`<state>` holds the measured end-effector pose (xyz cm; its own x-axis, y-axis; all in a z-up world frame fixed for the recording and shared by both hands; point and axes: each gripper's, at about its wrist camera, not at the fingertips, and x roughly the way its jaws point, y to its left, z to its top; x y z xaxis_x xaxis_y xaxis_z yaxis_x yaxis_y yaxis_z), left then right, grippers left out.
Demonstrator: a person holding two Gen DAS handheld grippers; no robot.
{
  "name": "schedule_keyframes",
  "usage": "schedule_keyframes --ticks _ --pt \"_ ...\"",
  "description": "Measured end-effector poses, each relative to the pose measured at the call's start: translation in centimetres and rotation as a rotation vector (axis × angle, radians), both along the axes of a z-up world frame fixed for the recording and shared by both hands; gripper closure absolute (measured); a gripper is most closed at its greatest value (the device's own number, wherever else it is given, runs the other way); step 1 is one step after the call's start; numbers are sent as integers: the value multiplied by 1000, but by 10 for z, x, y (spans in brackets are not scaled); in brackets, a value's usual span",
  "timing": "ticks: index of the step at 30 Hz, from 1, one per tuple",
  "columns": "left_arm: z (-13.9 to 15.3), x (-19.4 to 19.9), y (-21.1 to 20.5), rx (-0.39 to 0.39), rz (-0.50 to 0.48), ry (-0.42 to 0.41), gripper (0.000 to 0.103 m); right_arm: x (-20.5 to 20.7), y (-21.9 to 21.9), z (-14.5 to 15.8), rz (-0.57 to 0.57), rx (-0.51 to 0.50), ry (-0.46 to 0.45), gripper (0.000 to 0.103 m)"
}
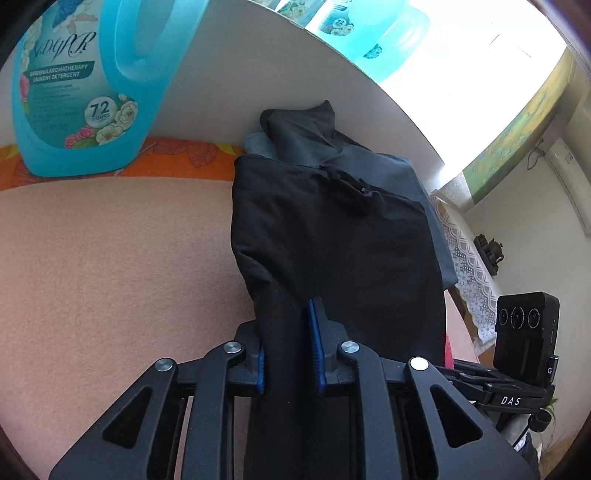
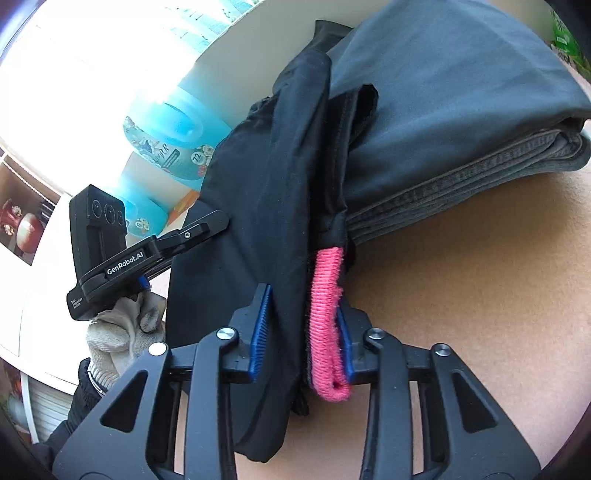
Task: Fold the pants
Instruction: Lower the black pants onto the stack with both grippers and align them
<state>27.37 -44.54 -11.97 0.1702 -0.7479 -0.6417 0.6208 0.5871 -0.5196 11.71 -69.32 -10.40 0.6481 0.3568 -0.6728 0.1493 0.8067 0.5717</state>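
Observation:
The black pants [image 1: 332, 229] lie partly folded on a pinkish mat [image 1: 110, 258], their far end resting on a stack of folded grey clothes [image 1: 399, 173]. My left gripper [image 1: 288, 354] is shut on the pants' near edge, with black cloth filling the gap between its blue pads. In the right wrist view, my right gripper [image 2: 303, 332] is shut on the black pants [image 2: 258, 177] together with a pink knit band [image 2: 327, 325] at their hem. The grey stack [image 2: 443, 110] lies just beyond, to the right.
A blue detergent bottle [image 1: 74, 85] stands at the back left on an orange leaf-print cloth [image 1: 177, 158]; a second bottle [image 1: 369, 33] stands behind a white board [image 1: 229, 74]. A gloved hand [image 2: 125, 328] holds the other tool's camera block [image 2: 99, 221]. A lace-covered shelf [image 1: 469, 273] is on the right.

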Motion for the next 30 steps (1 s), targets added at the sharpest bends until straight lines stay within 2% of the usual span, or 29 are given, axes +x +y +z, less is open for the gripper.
schedule_keyframes --ticks 3,10,15,21,27,30 --pt "18 -14 5 -16 -19 -26 93 -7 20 21 16 -81 -19 77" --pt "70 -42 12 -46 -32 -154 94 -20 67 77 41 -331 -109 78" --pt "103 -40 3 -102 -34 -213 94 -26 61 118 22 -436 -164 78" --pt "127 -26 -25 -166 -25 -241 94 -7 42 144 -12 -578 -162 79" --pt "132 -9 -69 -165 -10 -254 94 31 5 151 -63 -709 -107 79" --pt "123 6 -89 -151 -1 -242 94 59 -19 145 -68 -711 -66 79"
